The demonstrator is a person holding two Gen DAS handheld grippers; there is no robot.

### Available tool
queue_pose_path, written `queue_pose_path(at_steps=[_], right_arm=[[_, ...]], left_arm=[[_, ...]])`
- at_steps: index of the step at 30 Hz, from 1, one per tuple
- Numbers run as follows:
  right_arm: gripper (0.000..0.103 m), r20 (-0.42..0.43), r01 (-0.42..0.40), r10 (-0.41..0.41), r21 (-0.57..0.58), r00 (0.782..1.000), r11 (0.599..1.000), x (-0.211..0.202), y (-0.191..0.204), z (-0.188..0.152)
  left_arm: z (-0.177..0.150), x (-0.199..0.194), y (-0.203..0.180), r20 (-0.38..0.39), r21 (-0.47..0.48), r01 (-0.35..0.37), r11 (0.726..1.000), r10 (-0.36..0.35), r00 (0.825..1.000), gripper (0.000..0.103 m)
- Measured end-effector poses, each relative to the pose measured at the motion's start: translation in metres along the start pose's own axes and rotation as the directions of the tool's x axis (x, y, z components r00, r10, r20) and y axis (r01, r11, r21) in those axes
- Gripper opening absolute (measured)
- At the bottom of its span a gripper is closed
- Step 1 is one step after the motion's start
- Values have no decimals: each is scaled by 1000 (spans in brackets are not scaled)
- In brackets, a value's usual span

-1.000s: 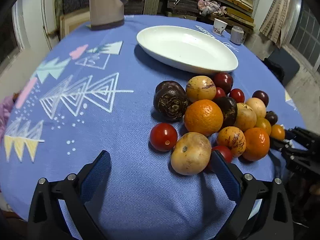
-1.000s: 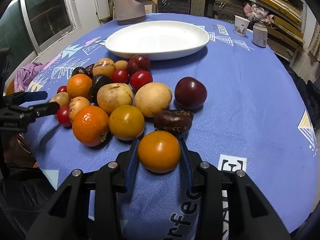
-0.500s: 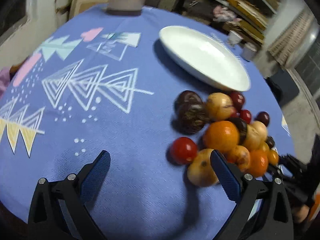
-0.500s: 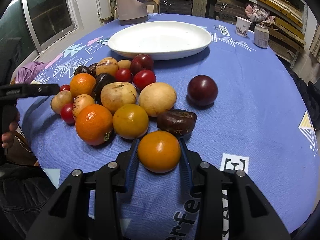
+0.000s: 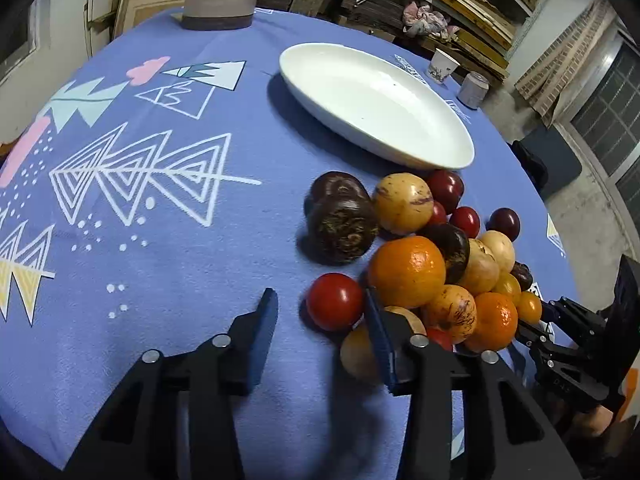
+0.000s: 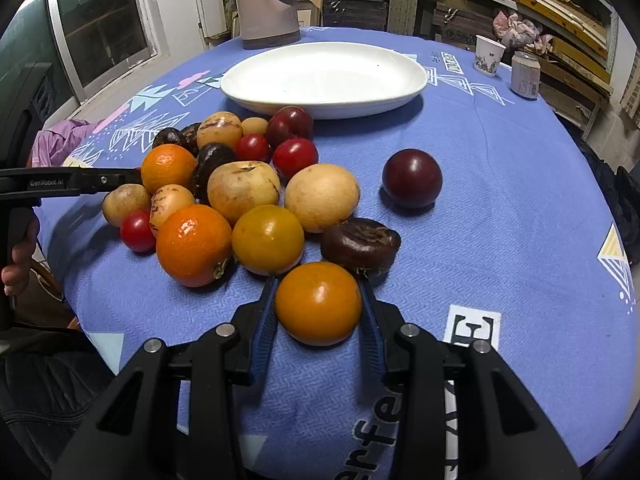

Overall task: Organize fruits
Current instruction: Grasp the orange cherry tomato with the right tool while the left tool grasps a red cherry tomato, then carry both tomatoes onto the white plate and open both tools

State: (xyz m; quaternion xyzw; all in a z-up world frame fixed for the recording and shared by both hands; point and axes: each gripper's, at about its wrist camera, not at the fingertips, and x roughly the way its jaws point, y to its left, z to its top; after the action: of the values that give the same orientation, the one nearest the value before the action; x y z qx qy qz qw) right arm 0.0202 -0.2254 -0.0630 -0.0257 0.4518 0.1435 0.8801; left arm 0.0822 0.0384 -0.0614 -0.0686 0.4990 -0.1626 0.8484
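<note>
Closing on a small round red tomato-like fruit [image 5: 335,306], the left gripper [image 5: 320,304] has its blue-padded jaws either side of it at the near edge of the fruit pile; a gap shows at the left pad, so the fruit is not yet pinched and sits on the blue patterned tablecloth [image 5: 168,240]. The right pad stands just beside a large glossy orange [image 5: 407,271] and over a pale yellow-brown fruit [image 5: 360,350]. That is the likely trouble: as the jaws shut, that pad could nudge those neighbours and send the heap rolling, or the smooth red fruit could squirt forward out of the pads.

The right gripper [image 6: 318,300] is clamped on a smooth round orange-yellow fruit [image 6: 319,303], both pads against its sides, low over the cloth beside a wrinkled dark-brown fruit [image 6: 360,245]. Lifting carelessly might knock that one. The empty white oval plate [image 6: 412,88] lies beyond the pile, well apart from both grippers.
</note>
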Motion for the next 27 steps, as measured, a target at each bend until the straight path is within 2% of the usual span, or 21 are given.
queue_pose_path(at_steps=[3,4,8,11,16,21,24,27], right_arm=[[38,0,1,-1,0,1000,1000,0,0,0],[38,-1,1,-1,-2,1000,1000,0,0,0],[38,-1,-4,4,-1,1000,1000,-1,1,-1],[38,-2,-19,19,2,1000,1000,-2,0,-1],[38,22,-31,31,7,999,999,-13,-4,2],[38,76,-37,37,4,996,999,-34,-8,9],[38,107,-49,49,2,993,999,-42,-12,20],[38,151,-30,34,-31,988,999,-48,-9,41]], left_arm=[[0,5,-2,-3,-5,8,1000,-8,1000,43],[-1,5,-5,-1,-1,21,1000,-21,1000,29],[-2,7,-16,41,54,-22,998,20,999,30],[-2,6,-15,44,51,-12,999,9,999,29],[-6,-6,-18,78,90,-35,995,28,997,29],[-1,-26,-14,134,78,-34,996,23,991,29],[6,-37,-19,175,113,-46,993,26,984,29],[20,-38,-26,181,147,-48,988,21,983,29]])
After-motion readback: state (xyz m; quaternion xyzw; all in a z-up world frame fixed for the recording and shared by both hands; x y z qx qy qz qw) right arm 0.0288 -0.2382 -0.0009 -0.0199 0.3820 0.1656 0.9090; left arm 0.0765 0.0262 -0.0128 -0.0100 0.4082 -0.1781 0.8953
